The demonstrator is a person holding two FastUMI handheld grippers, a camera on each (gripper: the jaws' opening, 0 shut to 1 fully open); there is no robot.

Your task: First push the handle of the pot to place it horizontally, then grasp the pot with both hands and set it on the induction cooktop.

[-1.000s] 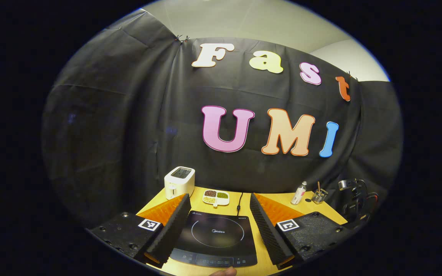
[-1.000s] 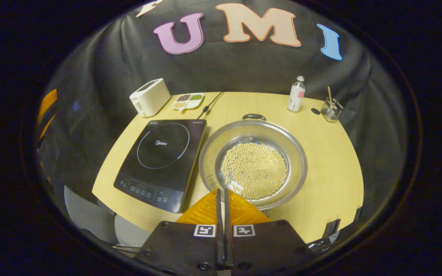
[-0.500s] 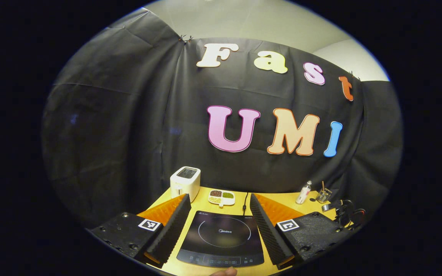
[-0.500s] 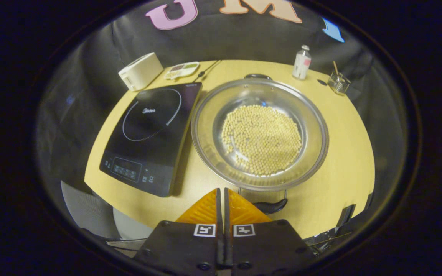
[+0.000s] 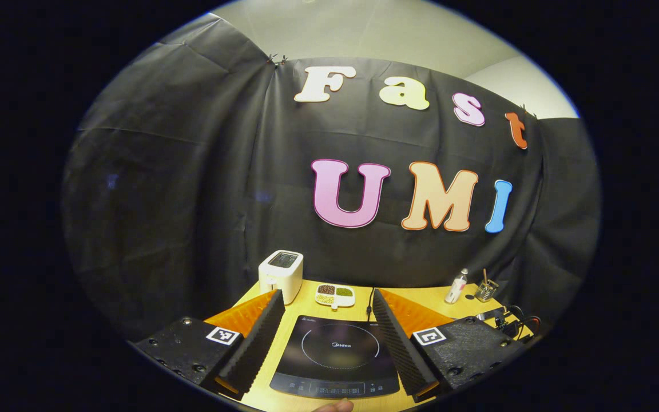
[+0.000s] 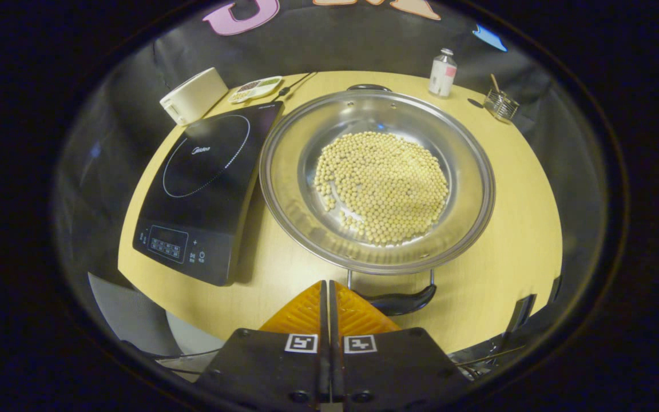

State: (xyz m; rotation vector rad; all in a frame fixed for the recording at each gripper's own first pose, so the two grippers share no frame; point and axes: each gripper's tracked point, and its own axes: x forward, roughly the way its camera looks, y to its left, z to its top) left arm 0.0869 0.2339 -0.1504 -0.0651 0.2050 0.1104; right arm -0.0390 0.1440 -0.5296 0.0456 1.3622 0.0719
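On the counter (image 6: pixel 512 189), the induction cooktop (image 6: pixel 203 183) lies left of the pot (image 6: pixel 376 177) of beans. The left claw (image 5: pixel 325 312) gapes wide over the cooktop. The right claw (image 6: pixel 328 289), fingers pressed together and empty, sits just beside the pot's near handle (image 6: pixel 401 299).

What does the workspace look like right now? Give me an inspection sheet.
Surface: tan table.
Job's things: pot of beans beside induction cooktop, not on it; near handle, far handle.
Clutter: toaster, divided dish, bottle, glass holder at the back.
Grippers: left gripper open above cooktop; right gripper shut, empty, next to near handle.
Cables: black cord behind cooktop.
Surroundings: black cloth wall.
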